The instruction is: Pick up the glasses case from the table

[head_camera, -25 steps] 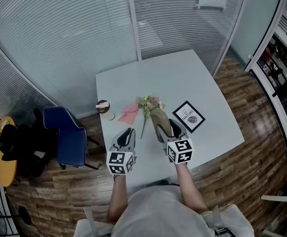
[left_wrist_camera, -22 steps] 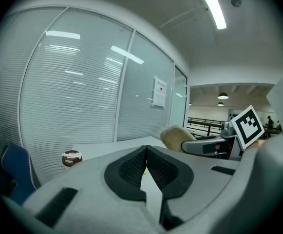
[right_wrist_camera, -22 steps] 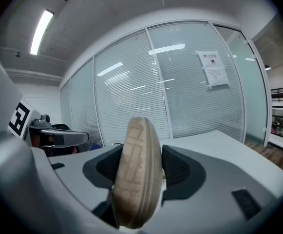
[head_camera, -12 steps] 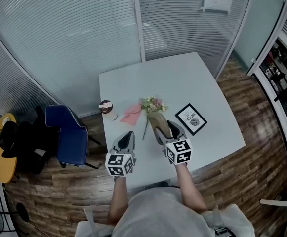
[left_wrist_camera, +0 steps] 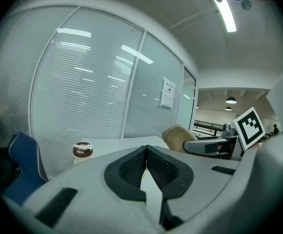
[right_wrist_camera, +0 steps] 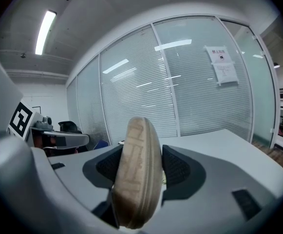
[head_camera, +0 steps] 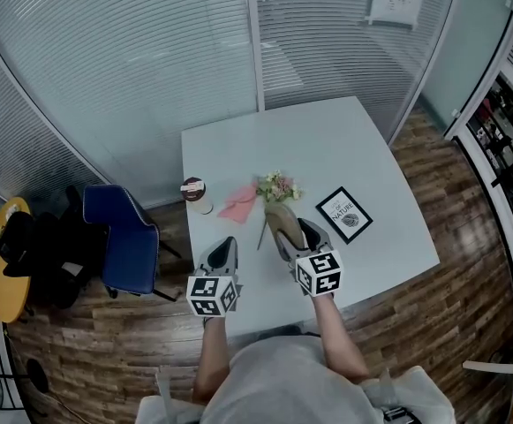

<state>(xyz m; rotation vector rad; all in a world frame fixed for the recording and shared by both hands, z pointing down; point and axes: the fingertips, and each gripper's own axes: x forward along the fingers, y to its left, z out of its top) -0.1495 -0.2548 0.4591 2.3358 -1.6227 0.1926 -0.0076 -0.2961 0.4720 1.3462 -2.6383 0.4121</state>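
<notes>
- Head view: a person's two arms reach over the near edge of a white desk (head_camera: 327,140). The right gripper (head_camera: 293,229) is clamped on the tan glasses case (head_camera: 282,222). The case juts forward from its jaws over the near part of the desk. From above I cannot tell whether it clears the surface.
- The left gripper (head_camera: 226,242) hovers to the left of the right one, over the desk's near part. Its jaws are pinched together with nothing in them.
- Farther out on the desk, a small bunch of flowers (head_camera: 275,186) lies just beyond the case, with a pink cloth (head_camera: 237,203) to its left. A cup with a brown lid (head_camera: 193,190) stands near the left edge, and a black-framed card (head_camera: 344,215) lies to the right.
- Left gripper view: the two black pads (left_wrist_camera: 131,172) meet at their tips, leaving only a thin wedge of light lower down, and nothing sits between them. The cup stands ahead on the left, and a blue chair (left_wrist_camera: 22,172) shows at the lower left. The case shows on the right, poking out of the right gripper.
- Right gripper view: the case stands on edge between this gripper's pads, which press on its two broad sides. A woven pattern shows on its near end. Behind it are the desk top and a glass wall with blinds (right_wrist_camera: 141,96), which carries a paper notice (right_wrist_camera: 223,65).
</notes>
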